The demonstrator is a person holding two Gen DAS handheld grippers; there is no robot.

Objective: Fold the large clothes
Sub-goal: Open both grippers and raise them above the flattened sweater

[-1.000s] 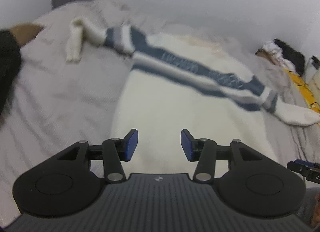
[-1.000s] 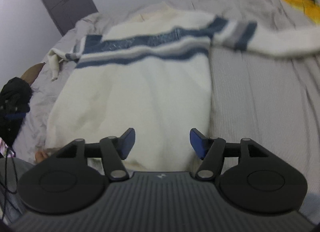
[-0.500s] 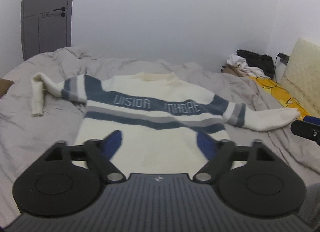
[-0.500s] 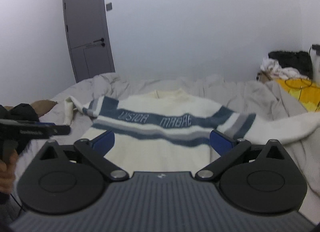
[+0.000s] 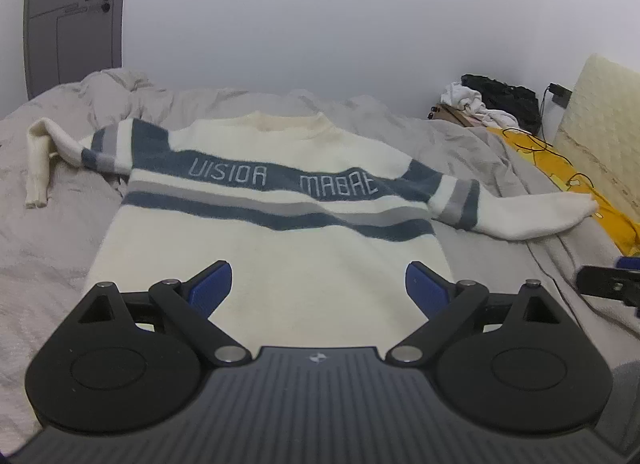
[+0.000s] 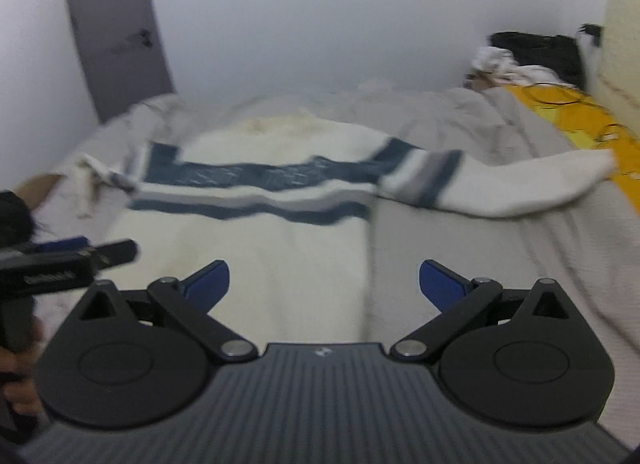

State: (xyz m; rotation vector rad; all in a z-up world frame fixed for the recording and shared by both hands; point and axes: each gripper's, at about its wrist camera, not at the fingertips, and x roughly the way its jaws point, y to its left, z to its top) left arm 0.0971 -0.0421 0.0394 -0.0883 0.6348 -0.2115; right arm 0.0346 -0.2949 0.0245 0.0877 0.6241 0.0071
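While opening, left gripper [image 5: 318,284] tilts down—above sweater [image 5: 280,224].

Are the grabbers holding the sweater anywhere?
No. Left gripper is opening wider and right gripper is wide open, both with nothing between the jaws. The sweater lies flat.

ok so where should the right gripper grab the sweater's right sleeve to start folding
Probably at the cuff end of the right sleeve, which lies stretched out flat toward the yellow cloth. Come from above and the outer side with the open right gripper, pinching the loose tip, so the sleeve can swing back over the sweater body. The striped part near the shoulder is anchored and would bunch.
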